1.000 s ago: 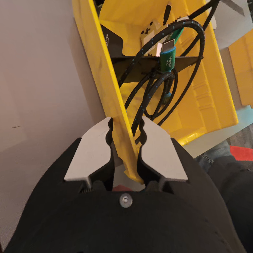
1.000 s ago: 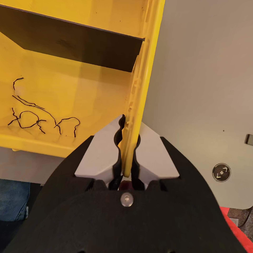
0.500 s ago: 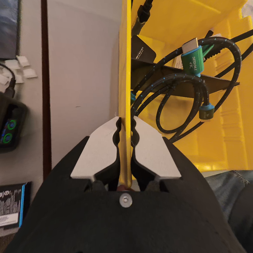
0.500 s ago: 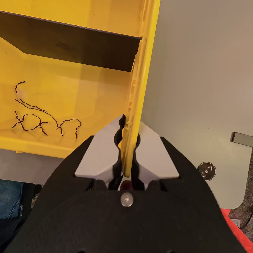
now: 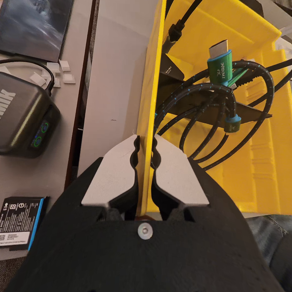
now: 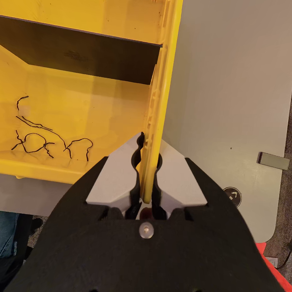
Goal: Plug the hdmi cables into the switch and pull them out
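Note:
A yellow plastic bin [image 5: 246,173] holds coiled black braided HDMI cables [image 5: 194,101] with green and blue plugs [image 5: 220,66]. A black flat box, perhaps the switch [image 5: 171,71], lies deeper in the bin behind a black divider [image 5: 246,113]. My left gripper [image 5: 146,139] is shut on the bin's left wall [image 5: 151,79]. My right gripper [image 6: 151,142] is shut on the bin's right wall [image 6: 167,79]. In the right wrist view the bin's near compartment [image 6: 71,113] holds only thin black threads [image 6: 36,142].
The bin sits on a grey table [image 5: 113,79]. To the left lie a dark power unit with green lights [image 5: 23,117], small white pieces [image 5: 61,74], a black labelled box [image 5: 19,221] and a dark pad [image 5: 33,25]. A person's jeans [image 5: 268,233] are near. A round fitting [image 6: 233,197] is set in the table.
The left wrist view has swung so the bin wall now stands straight ahead and the table's left side shows. The bin has shifted on the table. Both grippers keep their hold.

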`<state>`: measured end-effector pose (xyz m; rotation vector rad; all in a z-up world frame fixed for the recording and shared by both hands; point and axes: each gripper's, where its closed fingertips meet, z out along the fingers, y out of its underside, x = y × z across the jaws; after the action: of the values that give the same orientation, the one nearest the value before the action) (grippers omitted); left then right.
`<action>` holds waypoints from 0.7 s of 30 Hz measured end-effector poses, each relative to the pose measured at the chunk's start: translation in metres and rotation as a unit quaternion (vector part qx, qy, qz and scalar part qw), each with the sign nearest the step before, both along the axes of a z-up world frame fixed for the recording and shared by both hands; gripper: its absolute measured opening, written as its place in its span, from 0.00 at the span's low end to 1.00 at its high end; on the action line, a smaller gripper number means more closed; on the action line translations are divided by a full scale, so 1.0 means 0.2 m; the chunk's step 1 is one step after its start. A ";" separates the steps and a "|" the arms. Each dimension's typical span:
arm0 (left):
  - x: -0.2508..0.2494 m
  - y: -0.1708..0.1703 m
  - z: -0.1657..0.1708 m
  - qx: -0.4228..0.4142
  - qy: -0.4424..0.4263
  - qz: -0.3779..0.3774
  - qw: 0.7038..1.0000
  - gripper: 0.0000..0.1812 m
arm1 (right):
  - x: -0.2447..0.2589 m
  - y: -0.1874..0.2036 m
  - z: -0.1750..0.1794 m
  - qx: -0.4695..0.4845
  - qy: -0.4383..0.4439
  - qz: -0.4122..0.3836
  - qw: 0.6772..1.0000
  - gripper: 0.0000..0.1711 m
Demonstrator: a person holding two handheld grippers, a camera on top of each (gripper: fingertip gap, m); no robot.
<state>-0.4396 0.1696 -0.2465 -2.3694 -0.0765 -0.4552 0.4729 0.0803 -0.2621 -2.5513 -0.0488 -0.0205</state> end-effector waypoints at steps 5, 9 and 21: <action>0.06 -0.04 0.00 -0.011 -0.024 0.000 1.000 0.08 | 0.02 0.00 0.00 -0.001 -0.004 0.006 1.000 0.03; 0.09 -0.06 0.02 -0.004 -0.056 -0.009 0.998 0.12 | 0.03 0.00 0.02 0.007 -0.026 0.015 1.000 0.10; 0.12 -0.05 0.18 0.070 -0.074 -0.040 0.994 0.35 | -0.18 0.06 0.60 0.174 -0.119 0.031 0.977 0.48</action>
<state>-0.4162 0.1600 -0.2100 -2.2050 -0.0177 -0.6540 0.4377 0.0926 -0.1423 -2.1840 -0.2001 -0.2856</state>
